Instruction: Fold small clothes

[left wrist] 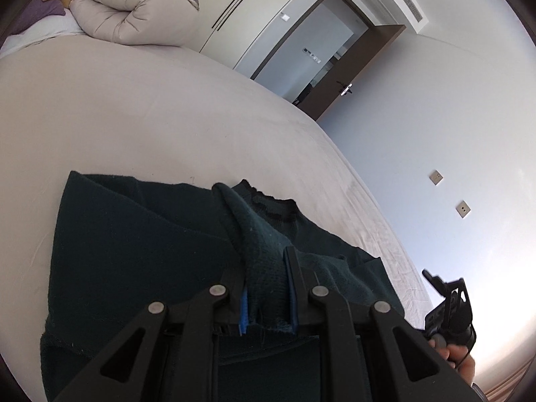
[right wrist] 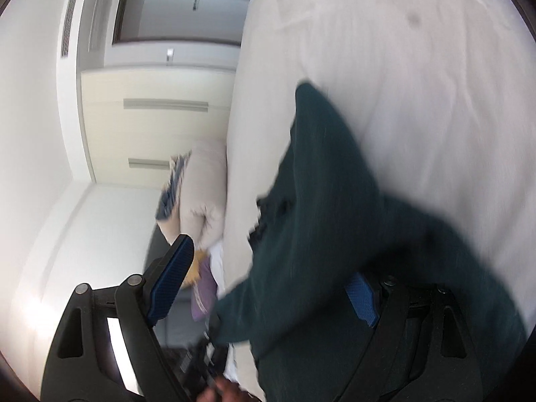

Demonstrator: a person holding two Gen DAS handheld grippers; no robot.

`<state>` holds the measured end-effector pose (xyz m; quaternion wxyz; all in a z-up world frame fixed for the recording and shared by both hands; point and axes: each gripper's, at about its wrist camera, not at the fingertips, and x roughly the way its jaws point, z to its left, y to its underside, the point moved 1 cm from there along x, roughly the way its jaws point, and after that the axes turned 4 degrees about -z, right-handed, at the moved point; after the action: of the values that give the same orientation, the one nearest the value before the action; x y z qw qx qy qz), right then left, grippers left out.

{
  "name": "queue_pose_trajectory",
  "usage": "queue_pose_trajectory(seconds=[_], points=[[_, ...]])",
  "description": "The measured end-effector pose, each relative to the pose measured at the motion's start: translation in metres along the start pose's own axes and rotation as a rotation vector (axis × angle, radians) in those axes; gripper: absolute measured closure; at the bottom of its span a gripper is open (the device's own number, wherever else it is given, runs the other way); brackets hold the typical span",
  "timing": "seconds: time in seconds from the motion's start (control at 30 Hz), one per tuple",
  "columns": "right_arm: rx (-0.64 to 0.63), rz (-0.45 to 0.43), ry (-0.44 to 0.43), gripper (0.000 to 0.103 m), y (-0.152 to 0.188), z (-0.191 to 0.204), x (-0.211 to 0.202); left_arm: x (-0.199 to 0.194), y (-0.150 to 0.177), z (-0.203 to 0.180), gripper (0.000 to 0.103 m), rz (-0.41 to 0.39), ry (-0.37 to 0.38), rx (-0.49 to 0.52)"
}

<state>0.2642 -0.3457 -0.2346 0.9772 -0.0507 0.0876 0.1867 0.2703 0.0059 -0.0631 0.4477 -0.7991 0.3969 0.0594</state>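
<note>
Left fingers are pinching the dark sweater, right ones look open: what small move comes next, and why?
Probably close the right gripper on the sweater: its fingers stand wide apart with fabric draped between them, while the left gripper already clamps a fold over the bed.

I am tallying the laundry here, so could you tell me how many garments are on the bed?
1. A dark green garment lies on the bed; the left gripper pinches a fold of it. Others may lie out of view.
</note>
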Motion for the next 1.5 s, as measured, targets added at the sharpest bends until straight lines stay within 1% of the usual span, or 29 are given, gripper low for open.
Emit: queue_pose_trajectory(seconds=[0.13, 0.2, 0.3, 0.43, 0.47, 0.5, 0.57, 0.6, 0.67, 0.7, 0.73, 0.77, 0.8, 0.83, 0.87, 0.9, 0.93, 1.0, 1.03, 1.07, 1.17, 1.23, 1.33, 1.37, 1.4, 1.43, 1.47, 1.5], points=[[-0.013, -0.002, -0.02, 0.019, -0.019, -0.004, 0.004, 0.006, 0.005, 0.006, 0.085, 0.012, -0.006, -0.012], [-0.017, -0.003, -0.042, 0.018, -0.023, 0.007, 0.011, 0.008, 0.001, 0.003, 0.085, 0.01, -0.003, -0.004], [-0.013, -0.018, -0.094, 0.018, -0.024, 0.009, 0.015, 0.003, -0.012, -0.01, 0.085, -0.036, 0.02, 0.026], [0.034, -0.042, -0.181, 0.016, -0.019, 0.009, 0.019, -0.01, -0.028, -0.032, 0.085, -0.115, 0.048, 0.087], [0.045, -0.052, -0.198, 0.016, -0.017, 0.01, 0.02, -0.013, -0.032, -0.036, 0.087, -0.136, 0.053, 0.103], [0.056, -0.063, -0.22, 0.015, -0.018, 0.007, 0.019, -0.016, -0.034, -0.038, 0.095, -0.154, 0.056, 0.117], [0.068, -0.075, -0.258, 0.015, -0.017, 0.003, 0.021, -0.018, -0.041, -0.043, 0.096, -0.179, 0.061, 0.136], [0.072, -0.079, -0.274, 0.015, -0.017, 0.001, 0.021, -0.015, -0.044, -0.045, 0.096, -0.175, 0.069, 0.142], [0.072, -0.086, -0.286, 0.015, -0.017, -0.005, 0.023, -0.004, -0.048, -0.048, 0.096, -0.143, 0.044, 0.168], [0.06, -0.083, -0.277, 0.015, -0.016, -0.005, 0.026, 0.007, -0.047, -0.046, 0.096, -0.098, 0.025, 0.171], [0.037, -0.072, -0.259, 0.015, -0.015, -0.002, 0.028, 0.012, -0.043, -0.042, 0.094, -0.073, 0.026, 0.166], [0.017, -0.06, -0.238, 0.015, -0.012, 0.002, 0.033, 0.016, -0.039, -0.038, 0.089, -0.059, 0.003, 0.166], [-0.003, -0.047, -0.216, 0.015, -0.01, 0.006, 0.034, 0.02, -0.033, -0.033, 0.062, -0.048, -0.041, 0.171], [-0.034, -0.031, -0.186, 0.015, -0.008, 0.009, 0.035, 0.026, -0.027, -0.026, 0.028, -0.027, -0.092, 0.163], [-0.062, -0.016, -0.16, 0.015, -0.005, 0.012, 0.035, 0.032, -0.022, -0.018, 0.016, 0.001, -0.128, 0.14], [-0.088, -0.003, -0.137, 0.015, -0.002, 0.014, 0.034, 0.036, -0.018, -0.006, 0.009, 0.027, -0.168, 0.101], [-0.113, 0.005, -0.111, 0.015, 0.001, 0.017, 0.031, 0.039, -0.016, 0.001, 0.009, 0.041, -0.197, 0.077], [-0.131, 0.015, -0.089, 0.015, 0.007, 0.02, 0.028, 0.046, -0.013, 0.02, 0.009, 0.097, -0.276, 0.017], [-0.132, 0.022, -0.079, 0.015, 0.01, 0.02, 0.027, 0.047, -0.012, 0.023, 0.009, 0.109, -0.287, 0.014], [-0.133, 0.029, -0.074, 0.015, 0.012, 0.021, 0.024, 0.049, -0.009, 0.022, 0.009, 0.125, -0.296, 0.035], [-0.137, 0.043, -0.058, 0.015, 0.022, 0.023, 0.022, 0.06, -0.003, 0.006, 0.009, 0.197, -0.299, 0.153], [-0.132, 0.065, -0.053, 0.015, 0.029, 0.025, 0.016, 0.067, -0.001, 0.0, 0.008, 0.243, -0.298, 0.195], [-0.155, 0.128, -0.015, 0.015, 0.047, 0.03, 0.023, 0.071, 0.006, -0.008, 0.009, 0.263, -0.314, 0.232], [-0.188, 0.145, 0.007, 0.015, 0.054, 0.034, 0.027, 0.072, 0.007, -0.009, 0.013, 0.266, -0.328, 0.247], [-0.221, 0.157, 0.03, 0.015, 0.059, 0.038, 0.028, 0.073, 0.01, -0.011, 0.028, 0.266, -0.344, 0.269], [-0.25, 0.172, 0.053, 0.015, 0.063, 0.042, 0.033, 0.073, 0.013, -0.012, 0.04, 0.269, -0.35, 0.282], [-0.266, 0.195, 0.075, 0.015, 0.067, 0.045, 0.039, 0.074, 0.012, -0.013, 0.047, 0.272, -0.351, 0.286], [-0.265, 0.208, 0.09, 0.015, 0.069, 0.046, 0.046, 0.073, 0.011, -0.015, 0.061, 0.273, -0.353, 0.29]])
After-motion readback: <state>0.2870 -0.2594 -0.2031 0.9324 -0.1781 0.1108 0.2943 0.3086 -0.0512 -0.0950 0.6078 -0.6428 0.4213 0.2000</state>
